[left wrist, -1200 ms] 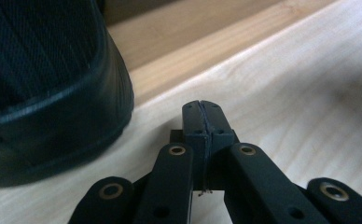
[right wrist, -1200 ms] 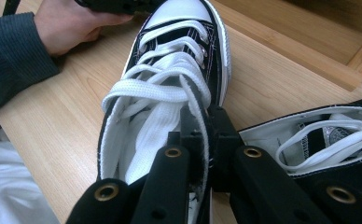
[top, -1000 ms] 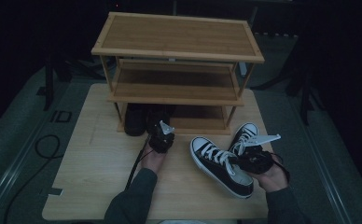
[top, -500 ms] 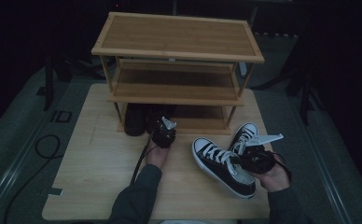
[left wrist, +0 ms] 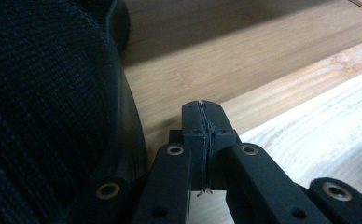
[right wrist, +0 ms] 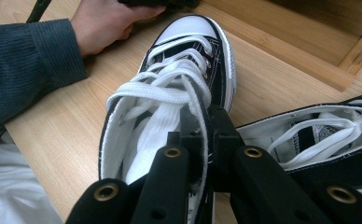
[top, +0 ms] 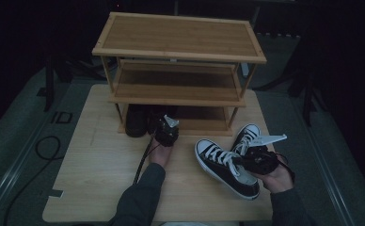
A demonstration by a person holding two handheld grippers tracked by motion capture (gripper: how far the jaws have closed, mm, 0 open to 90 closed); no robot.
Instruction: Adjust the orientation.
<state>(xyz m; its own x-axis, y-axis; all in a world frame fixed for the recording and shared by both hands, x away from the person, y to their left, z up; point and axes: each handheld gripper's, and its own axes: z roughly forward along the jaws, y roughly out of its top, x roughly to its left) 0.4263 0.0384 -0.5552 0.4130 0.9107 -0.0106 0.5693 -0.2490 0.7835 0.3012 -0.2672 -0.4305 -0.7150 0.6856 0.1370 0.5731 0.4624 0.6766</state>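
A black-and-white high-top sneaker (top: 218, 162) lies on the wooden table, toe pointing to the rack. My right gripper (top: 246, 159) is shut on its collar edge beside the white laces (right wrist: 170, 84); in the right gripper view the jaws (right wrist: 206, 121) pinch the collar of the sneaker (right wrist: 188, 32). Its mate (top: 247, 134) lies just behind, on its side (right wrist: 319, 135). My left gripper (top: 164, 128) is at the rack's bottom shelf, shut with nothing between its jaws (left wrist: 203, 112), right beside a black shoe (left wrist: 44, 116).
A three-tier bamboo shoe rack (top: 180, 52) stands at the back of the table (top: 100, 169). The black shoe (top: 136, 120) sits at the left of its bottom shelf. A dark sleeve (right wrist: 25, 65) and hand reach across the middle. A cable (top: 44, 146) lies on the floor at left.
My left gripper has edged forward toward the rack's bottom shelf. The right gripper and the sneaker it holds have shifted slightly toward the near right.
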